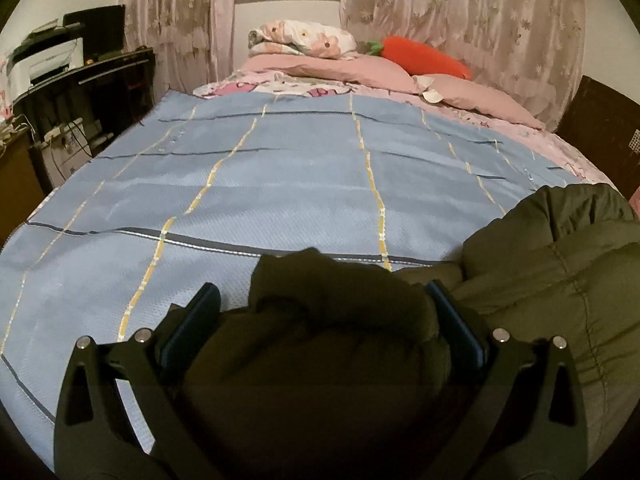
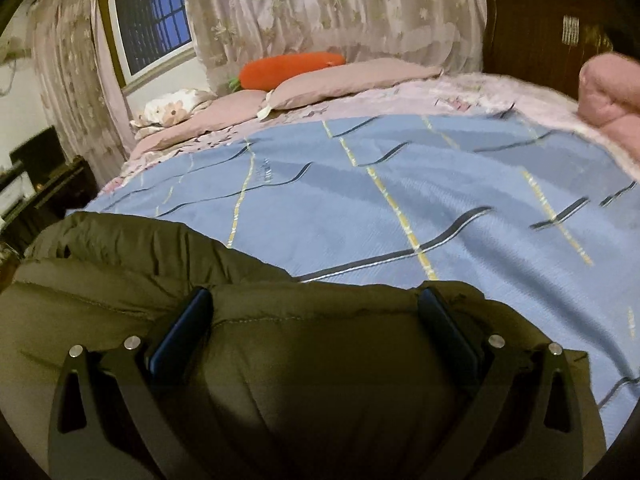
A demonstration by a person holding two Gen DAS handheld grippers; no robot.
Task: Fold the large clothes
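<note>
Olive padded jacket (image 1: 560, 264) lay bunched at the bed's (image 1: 280, 184) near edge. I had my left gripper (image 1: 320, 304) clamped on a fold, the bulk at three o'clock; my right gripper (image 2: 316, 308) clamped it too, bulk toward nine.

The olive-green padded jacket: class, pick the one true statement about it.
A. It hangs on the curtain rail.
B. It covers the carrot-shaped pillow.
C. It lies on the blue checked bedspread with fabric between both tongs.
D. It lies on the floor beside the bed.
C: the jacket rests on the bedspread, its fabric bunched between the left tongs and the right tongs.
</note>
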